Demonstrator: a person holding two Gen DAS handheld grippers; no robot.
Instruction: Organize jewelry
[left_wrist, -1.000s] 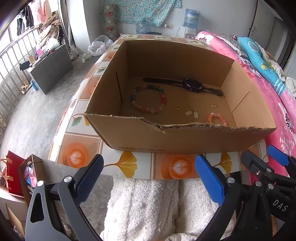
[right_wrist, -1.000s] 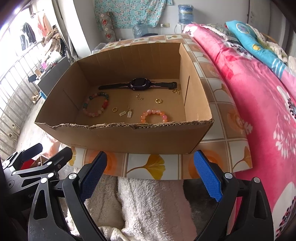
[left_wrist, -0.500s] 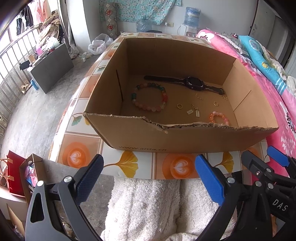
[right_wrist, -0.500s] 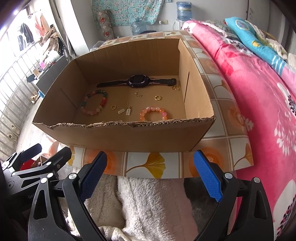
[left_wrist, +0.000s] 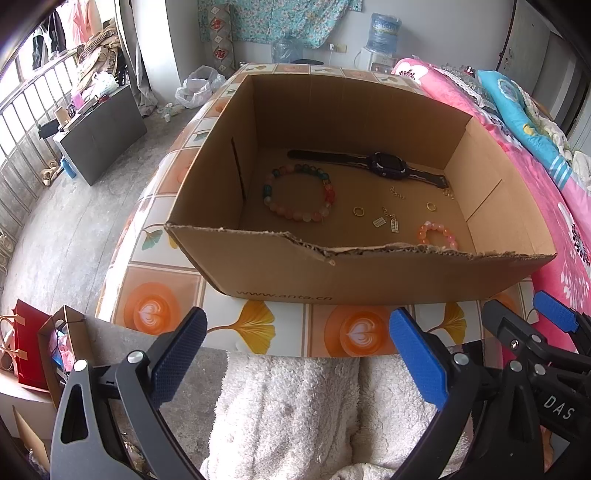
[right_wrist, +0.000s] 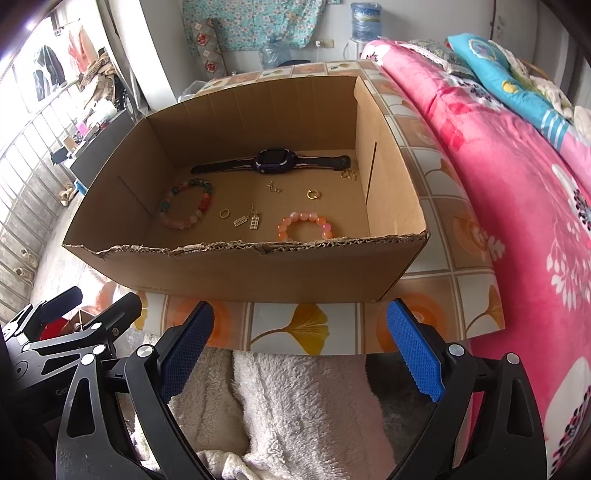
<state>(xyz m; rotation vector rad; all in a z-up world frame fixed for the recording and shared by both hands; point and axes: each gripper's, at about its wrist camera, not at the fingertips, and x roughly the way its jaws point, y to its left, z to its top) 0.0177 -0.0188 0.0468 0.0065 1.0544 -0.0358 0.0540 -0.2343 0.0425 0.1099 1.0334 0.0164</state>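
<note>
An open cardboard box (left_wrist: 369, 273) (right_wrist: 258, 273) stands on a tiled table. On its floor lie a black watch (left_wrist: 388, 168) (right_wrist: 275, 159), a multicoloured bead bracelet (left_wrist: 299, 197) (right_wrist: 186, 203), a small orange bead bracelet (left_wrist: 437, 235) (right_wrist: 306, 225), gold rings (left_wrist: 358, 211) (right_wrist: 313, 193), and small charms (left_wrist: 386, 221) (right_wrist: 247, 220). My left gripper (left_wrist: 295, 354) and right gripper (right_wrist: 300, 349) hang open below the table's near edge, side by side, holding nothing.
The table (left_wrist: 155, 306) has a tile pattern of orange discs and ginkgo leaves. A pink bed (right_wrist: 517, 184) runs along the right. White fleece fabric (left_wrist: 288, 413) lies under the grippers. A dark cabinet (left_wrist: 99, 129) and bags (left_wrist: 33, 350) stand on the left.
Both grippers have risen and edged closer to the box, so more of its floor shows. The jewelry has not moved and both grippers stay open.
</note>
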